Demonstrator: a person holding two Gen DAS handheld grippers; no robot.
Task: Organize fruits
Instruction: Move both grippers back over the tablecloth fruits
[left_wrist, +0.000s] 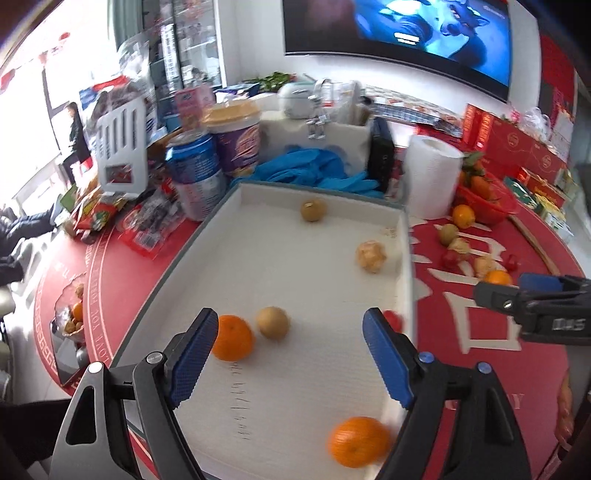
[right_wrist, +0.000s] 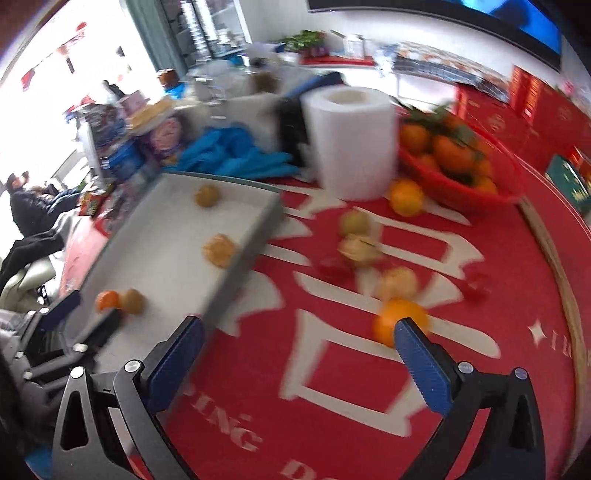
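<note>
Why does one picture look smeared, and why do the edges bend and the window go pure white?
Right wrist view: motion blur smears the paper roll and the loose fruit. Left wrist view: sharper, though the nearest orange is blurred. Both views: the fisheye lens curves the white tray and darkens the corners; daylight at the upper left is overexposed.
</note>
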